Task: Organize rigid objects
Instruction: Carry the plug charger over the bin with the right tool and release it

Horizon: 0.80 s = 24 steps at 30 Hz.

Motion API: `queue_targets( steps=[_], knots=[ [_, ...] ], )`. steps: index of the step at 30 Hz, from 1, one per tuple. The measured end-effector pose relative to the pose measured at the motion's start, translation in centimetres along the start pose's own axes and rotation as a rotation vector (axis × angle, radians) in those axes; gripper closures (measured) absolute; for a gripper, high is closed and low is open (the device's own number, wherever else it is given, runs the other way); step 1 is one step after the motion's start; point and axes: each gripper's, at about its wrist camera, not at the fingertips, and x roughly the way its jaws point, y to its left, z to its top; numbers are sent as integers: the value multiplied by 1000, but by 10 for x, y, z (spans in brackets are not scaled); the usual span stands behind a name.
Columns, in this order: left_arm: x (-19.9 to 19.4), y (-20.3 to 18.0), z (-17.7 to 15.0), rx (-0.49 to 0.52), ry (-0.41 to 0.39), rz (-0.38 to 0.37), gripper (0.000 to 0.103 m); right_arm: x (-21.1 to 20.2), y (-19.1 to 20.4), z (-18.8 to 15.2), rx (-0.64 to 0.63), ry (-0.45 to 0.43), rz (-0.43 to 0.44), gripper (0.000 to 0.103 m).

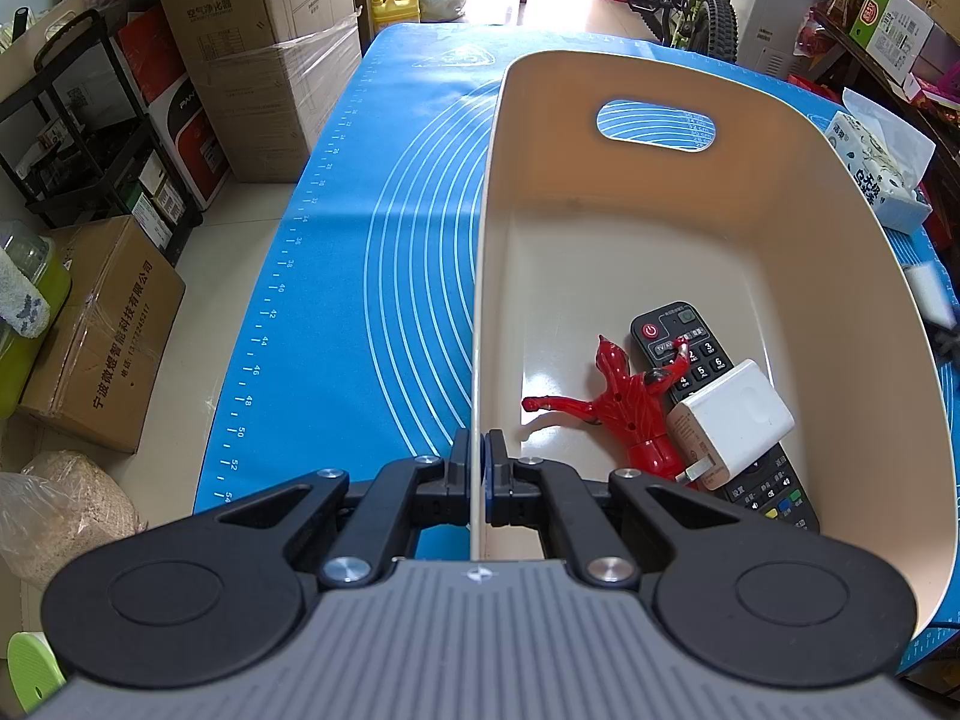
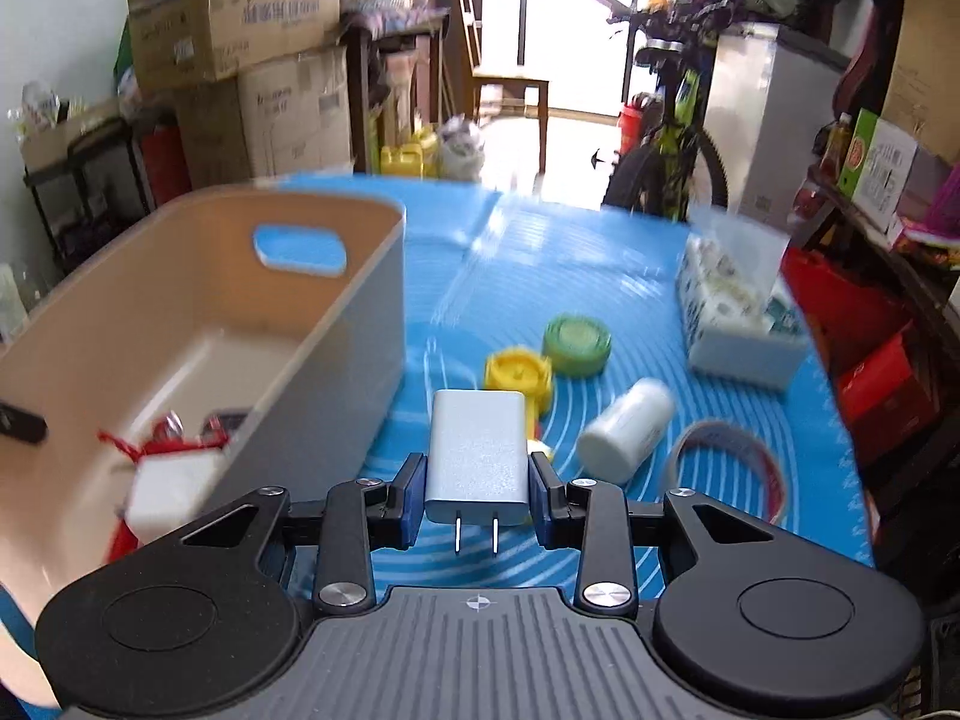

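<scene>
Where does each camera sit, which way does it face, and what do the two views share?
Left wrist: on the left gripper, looking steeply down into the beige bin; its own fingers pinch the bin's wall.
Right wrist: on the right gripper, looking forward over the blue mat; its fingers hold a grey charger.
Shared: the bin, mat, red toy figure, white charger, tissue box and bicycle.

remote (image 1: 720, 408): partly under charger, figure | bin (image 2: 180, 312): contents blurred, left cut off
</scene>
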Motion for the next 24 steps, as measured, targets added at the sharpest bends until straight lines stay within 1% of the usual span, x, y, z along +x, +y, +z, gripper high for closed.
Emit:
queue_targets(
  steps=[6,10,14,16,20,24],
  knots=[
    [0,0,0,0,0,0,98,-35,15,27,-30,-106,12,61],
    [0,0,0,0,0,0,98,-48,39,41,-66,-151,49,61],
    [0,0,0,0,0,-1,98,-45,68,48,-107,-135,101,61],
    [0,0,0,-1,0,-1,98,-39,84,50,-123,-113,119,61],
    [0,1,0,1,0,0,98,-24,112,54,-161,-57,148,61],
    [0,1,0,1,0,0,99,0,131,62,-181,4,162,61]
  ],
)
